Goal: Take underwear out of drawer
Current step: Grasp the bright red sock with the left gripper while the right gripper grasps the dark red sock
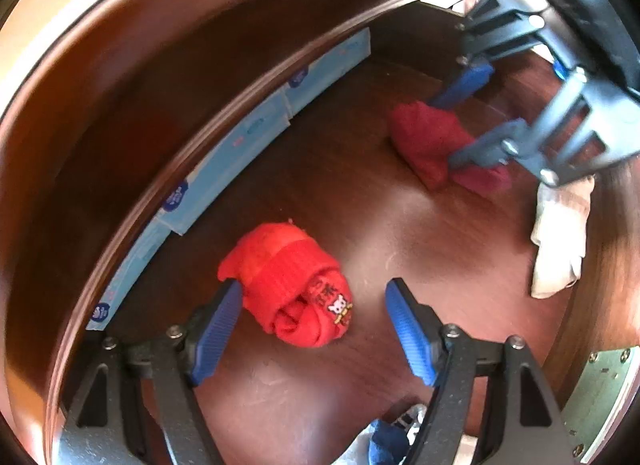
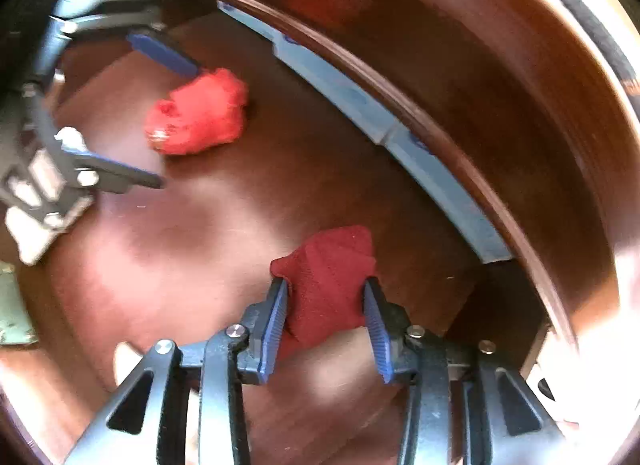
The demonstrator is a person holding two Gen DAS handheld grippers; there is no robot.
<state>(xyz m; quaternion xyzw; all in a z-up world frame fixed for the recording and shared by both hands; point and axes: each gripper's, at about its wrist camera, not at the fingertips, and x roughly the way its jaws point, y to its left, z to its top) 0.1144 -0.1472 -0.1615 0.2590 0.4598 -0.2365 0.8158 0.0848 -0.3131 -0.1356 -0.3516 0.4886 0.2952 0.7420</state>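
Observation:
Inside a dark wooden drawer (image 1: pixel 340 193) lie two red bundles. A bright red rolled bundle with a small cartoon label (image 1: pixel 288 277) sits between the fingers of my left gripper (image 1: pixel 314 285), which is open; its left pad is close beside the roll and the right pad stands well apart. The same roll (image 2: pixel 200 117) shows in the right wrist view with the left gripper (image 2: pixel 179 127) around it. A dark red piece of underwear (image 2: pixel 328 265) is pinched between both pads of my right gripper (image 2: pixel 325 283), also seen from the left wrist view (image 1: pixel 424 137).
Pale blue flat packs (image 1: pixel 240 145) line the drawer's far wall (image 2: pixel 420 153). A white cloth (image 1: pixel 560 233) lies at the right side. A blue item (image 1: pixel 388 441) sits at the near edge. A metal drawer rail (image 1: pixel 604 385) is at the lower right.

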